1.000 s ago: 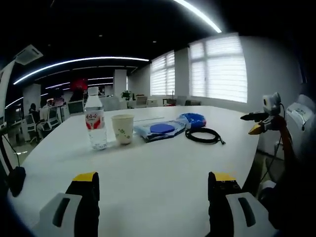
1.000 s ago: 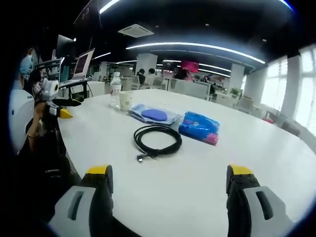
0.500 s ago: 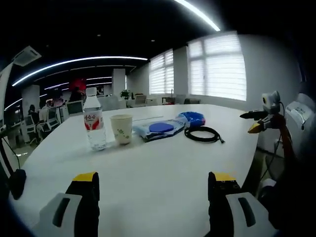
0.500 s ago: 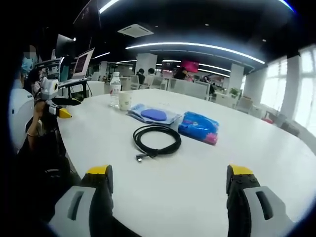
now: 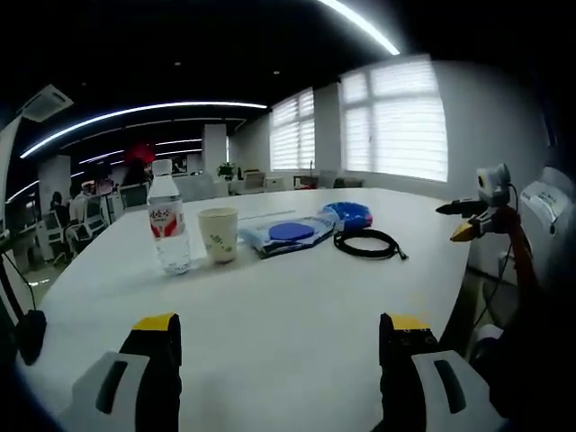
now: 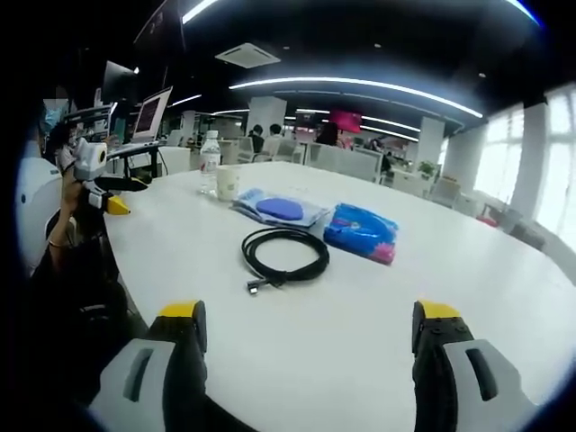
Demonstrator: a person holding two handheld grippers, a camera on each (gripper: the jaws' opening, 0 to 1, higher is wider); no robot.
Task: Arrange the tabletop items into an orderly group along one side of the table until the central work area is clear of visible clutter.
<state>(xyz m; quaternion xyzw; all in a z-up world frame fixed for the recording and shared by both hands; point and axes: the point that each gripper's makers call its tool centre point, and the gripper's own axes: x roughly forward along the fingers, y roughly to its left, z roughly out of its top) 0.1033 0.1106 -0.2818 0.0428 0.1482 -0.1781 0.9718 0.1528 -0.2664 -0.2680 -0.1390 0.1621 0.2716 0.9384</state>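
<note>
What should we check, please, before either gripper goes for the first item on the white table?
1. Left gripper jaws open and empty: ok.
2. Right gripper jaws open and empty: ok.
3. Clear plastic water bottle with a red label upright: ok.
4. Whether the white paper cup beside it is empty: cannot tell.
5. Coiled black cable lying free of the blue plastic bag: ok.
6. Central area of the white table uncluttered: not ok.

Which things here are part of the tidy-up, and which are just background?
To arrange:
water bottle
paper cup
clear pouch with blue disc
blue packet
coiled black cable

Not part of it:
white table itself
monitors beyond the table
office desks and chairs behind
</note>
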